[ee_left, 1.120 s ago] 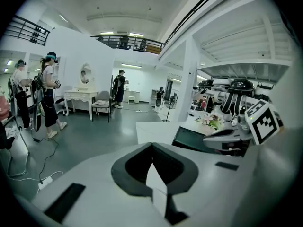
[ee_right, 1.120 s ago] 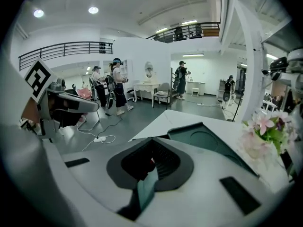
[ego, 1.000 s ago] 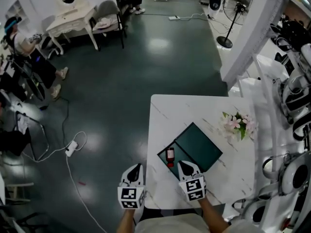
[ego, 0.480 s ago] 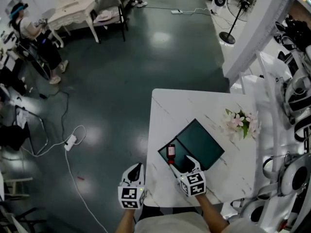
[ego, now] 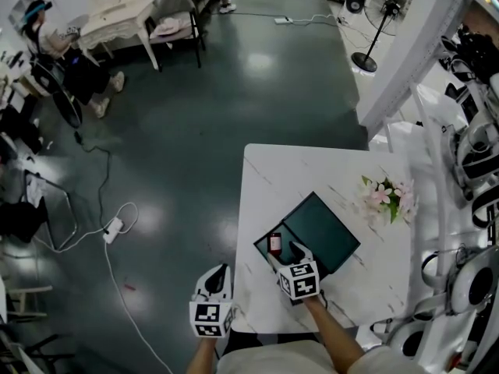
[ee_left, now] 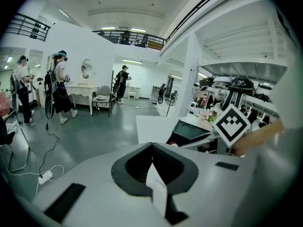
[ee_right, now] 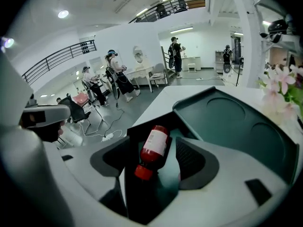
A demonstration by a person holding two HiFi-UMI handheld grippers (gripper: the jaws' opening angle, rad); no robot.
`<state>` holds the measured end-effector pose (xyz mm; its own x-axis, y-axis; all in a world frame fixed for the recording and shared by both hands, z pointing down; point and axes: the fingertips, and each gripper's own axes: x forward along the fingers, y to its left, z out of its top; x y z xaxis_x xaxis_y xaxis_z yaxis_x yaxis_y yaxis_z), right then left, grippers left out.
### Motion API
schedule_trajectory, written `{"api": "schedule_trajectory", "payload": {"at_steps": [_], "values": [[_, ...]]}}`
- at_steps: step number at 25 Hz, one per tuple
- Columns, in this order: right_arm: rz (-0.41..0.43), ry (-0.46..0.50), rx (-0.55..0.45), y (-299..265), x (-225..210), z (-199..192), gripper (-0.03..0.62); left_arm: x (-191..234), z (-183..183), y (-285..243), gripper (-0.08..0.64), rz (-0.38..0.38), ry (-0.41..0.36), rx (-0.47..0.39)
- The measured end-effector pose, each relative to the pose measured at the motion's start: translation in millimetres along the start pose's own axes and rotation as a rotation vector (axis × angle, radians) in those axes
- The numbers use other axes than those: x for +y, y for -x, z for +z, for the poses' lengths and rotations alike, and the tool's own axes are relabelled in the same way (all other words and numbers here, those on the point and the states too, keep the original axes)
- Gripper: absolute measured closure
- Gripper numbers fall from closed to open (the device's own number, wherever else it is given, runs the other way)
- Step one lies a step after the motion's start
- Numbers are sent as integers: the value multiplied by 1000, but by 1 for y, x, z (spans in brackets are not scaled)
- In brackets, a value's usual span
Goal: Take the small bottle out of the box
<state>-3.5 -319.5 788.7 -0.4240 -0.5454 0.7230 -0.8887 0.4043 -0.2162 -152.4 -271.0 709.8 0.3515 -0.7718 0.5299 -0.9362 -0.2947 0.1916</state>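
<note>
Two hand-held grippers low in the head view, one over the bench and one off it. Right hand-held gripper (ego: pixel 287 252) (ee_right: pixel 152 159) — jaws opening, spread wide to either side of the small bottle (ego: pixel 274 242) (ee_right: pixel 155 145), pads clear of it, nothing grasped. Bottle red, with white label and red cap, lying tilted in the left half of the box (ego: pixel 263 252) (ee_right: pixel 137 131), cap end toward the gripper's camera. Box dark green, opened out on the bench (ego: pixel 312 170). Lid (ego: pixel 321 231) (ee_right: pixel 236 122) spread to the right of the bottle, two shallow round recesses on its inner face.

Left hand-held gripper (ego: pixel 219 270) (ee_left: pixel 151 150) — clenched, jaws together with nothing between them, held off the bench's near left corner, above the dark floor (ego: pixel 234 107). Marker cube (ee_left: pixel 231 124) of the right hand-held gripper at the right of the left gripper view.

Pink and white flowers (ego: pixel 383 197) (ee_right: pixel 280 84) near the right edge of the bench, beyond the lid. White cable with a power strip (ego: pixel 115 236) on the floor, well apart from the bench. White dressing table (ego: pixel 117 22) at the far left, a person (ego: pixel 47 41) beside it.
</note>
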Motion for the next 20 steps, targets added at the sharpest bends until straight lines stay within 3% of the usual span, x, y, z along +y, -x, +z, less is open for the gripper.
{"api": "schedule_trajectory", "payload": {"at_steps": [14, 20], "values": [[-45, 7, 139, -50, -6, -10, 300, 15, -4, 7, 541, 27, 6, 11], [-33, -32, 195, -56, -5, -14, 315, 17, -7, 7, 541, 33, 11, 1]]}}
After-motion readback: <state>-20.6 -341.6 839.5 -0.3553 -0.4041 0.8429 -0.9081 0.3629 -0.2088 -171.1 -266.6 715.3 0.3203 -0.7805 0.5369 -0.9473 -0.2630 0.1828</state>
